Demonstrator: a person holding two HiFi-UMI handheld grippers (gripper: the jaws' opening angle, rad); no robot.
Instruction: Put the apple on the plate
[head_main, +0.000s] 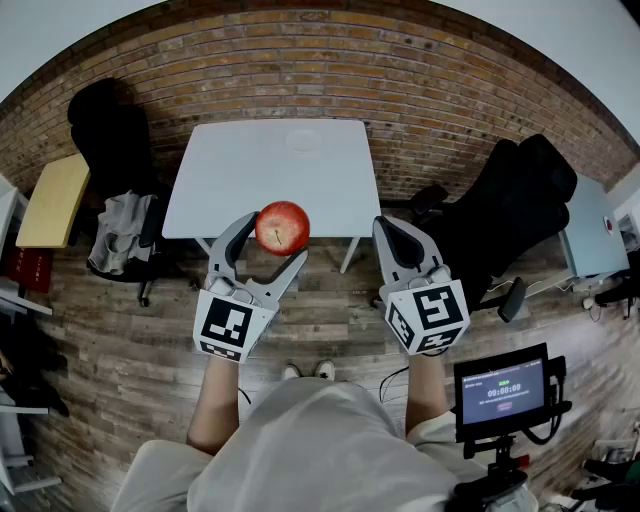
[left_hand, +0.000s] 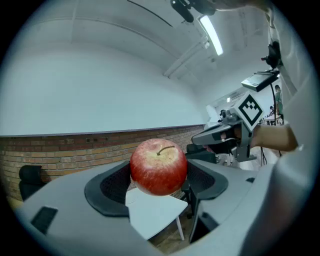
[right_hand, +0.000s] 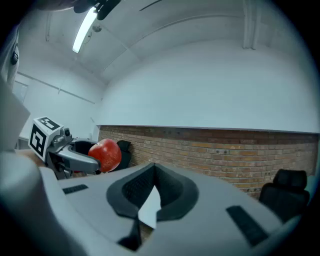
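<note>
Left gripper (head_main: 274, 241) grips the apple (head_main: 283, 227) in wide jaws, just off the table's (head_main: 225, 195) near edge. Right gripper (head_main: 388, 228) is closed, empty. The plate (head_main: 303, 139) sits far.

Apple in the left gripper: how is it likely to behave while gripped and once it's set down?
The apple looks round and glossy, so it could slip in the left gripper, whose pads touch only its sides. It seems firm: no denting shows under the grip. Set on the plate, it may roll unless placed stem-up.
</note>
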